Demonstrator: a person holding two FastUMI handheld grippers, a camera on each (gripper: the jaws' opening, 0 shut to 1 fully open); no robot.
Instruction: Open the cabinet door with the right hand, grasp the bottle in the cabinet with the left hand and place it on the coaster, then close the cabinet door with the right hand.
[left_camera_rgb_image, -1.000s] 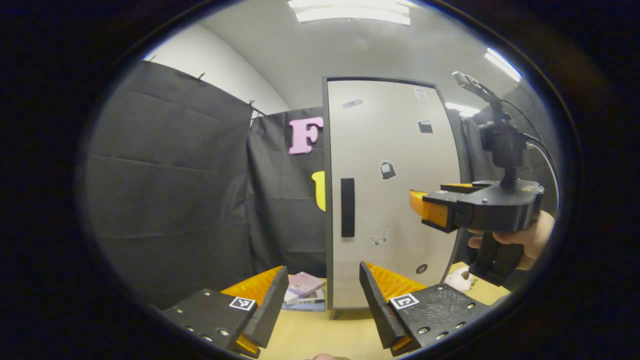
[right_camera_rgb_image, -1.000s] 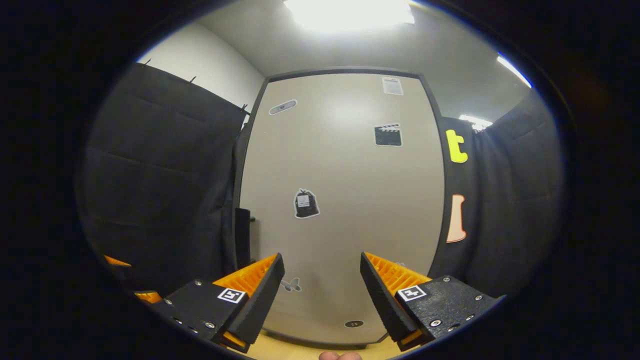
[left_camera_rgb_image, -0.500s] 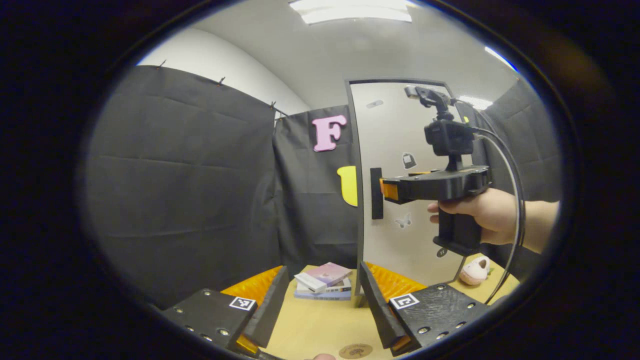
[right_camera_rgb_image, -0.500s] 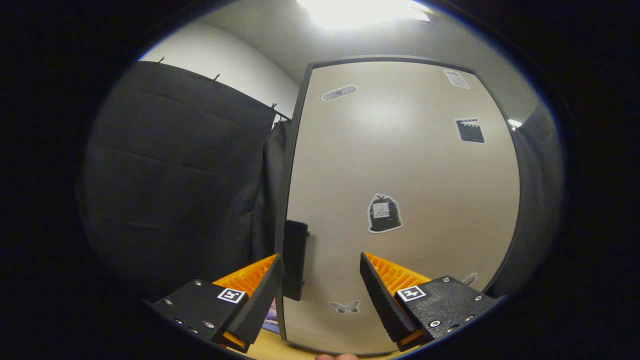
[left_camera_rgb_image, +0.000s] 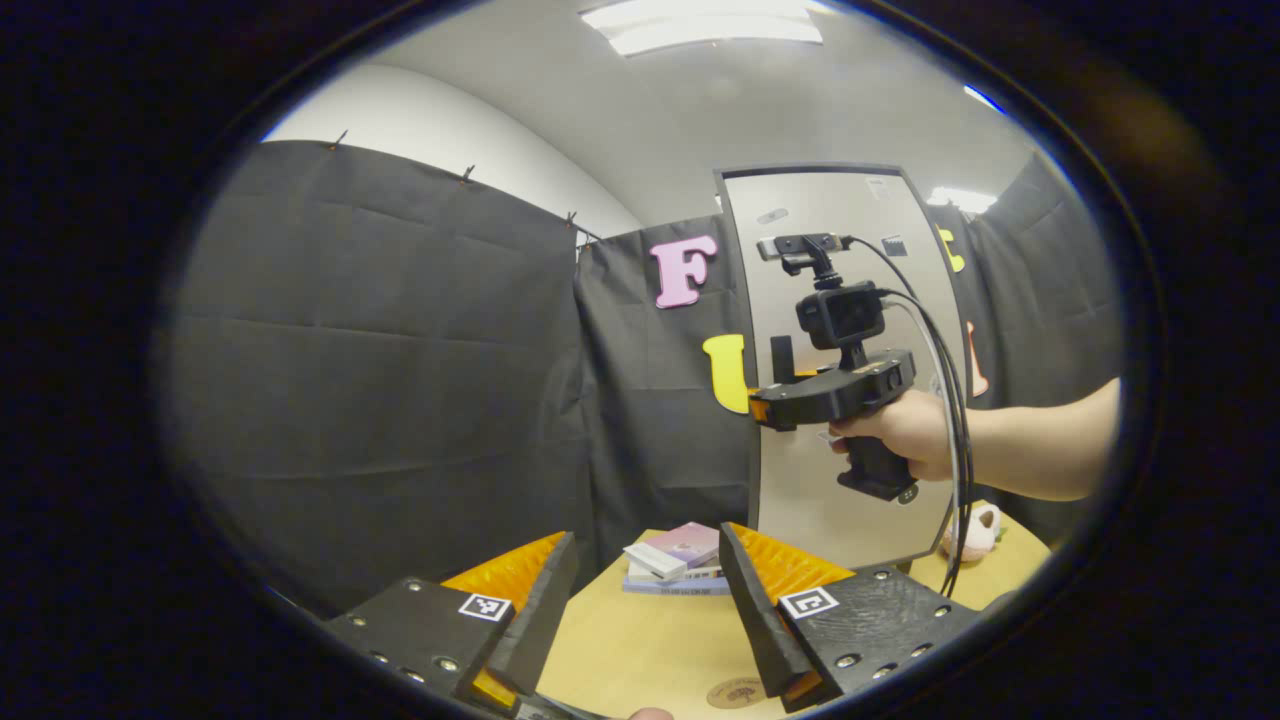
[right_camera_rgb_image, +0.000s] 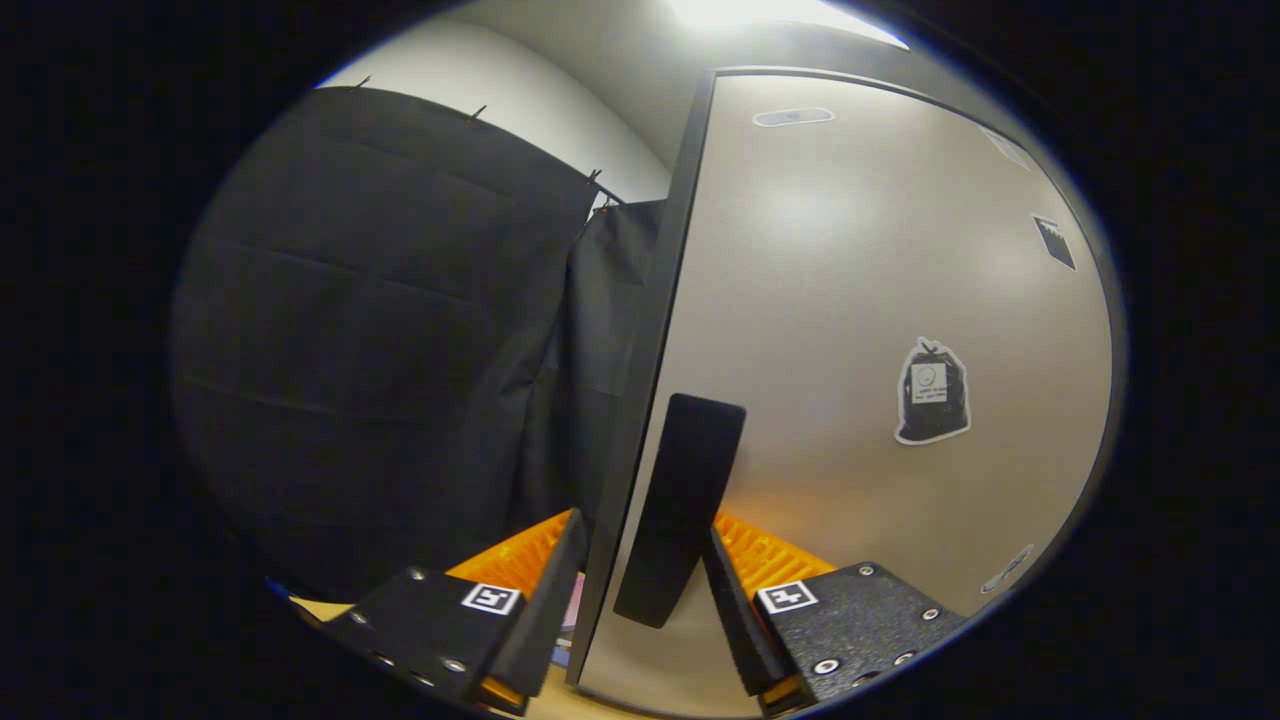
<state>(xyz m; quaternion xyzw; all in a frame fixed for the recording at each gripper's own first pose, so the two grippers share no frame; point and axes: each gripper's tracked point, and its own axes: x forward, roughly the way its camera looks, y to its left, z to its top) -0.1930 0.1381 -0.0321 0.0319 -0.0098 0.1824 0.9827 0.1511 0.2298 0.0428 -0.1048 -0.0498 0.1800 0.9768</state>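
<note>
The tall pale cabinet door (left_camera_rgb_image: 850, 300) (right_camera_rgb_image: 850, 300) stands shut and hides the cabinet's inside. Its black vertical handle (right_camera_rgb_image: 682, 500) (left_camera_rgb_image: 781, 356) sits by the door's left edge. My right gripper (right_camera_rgb_image: 640, 600) is open, its fingers straddling the handle; the right finger lies against it, the left finger stands apart, out past the door's edge. In the left gripper view a hand holds that right gripper (left_camera_rgb_image: 762, 408) at the handle. My left gripper (left_camera_rgb_image: 648, 600) hangs open and empty over the wooden table (left_camera_rgb_image: 640, 650), back from the cabinet. A round brown coaster (left_camera_rgb_image: 735, 693) lies near its right finger.
A small stack of books (left_camera_rgb_image: 672, 565) lies on the table left of the cabinet's foot. A pink plush slipper (left_camera_rgb_image: 975, 528) sits at the cabinet's right. Black cloth walls close in the left and back sides.
The right gripper has moved left and forward onto the handle, which now lies between its slightly narrowed fingers. The left gripper has drawn back from the cabinet, bringing the coaster into sight.
</note>
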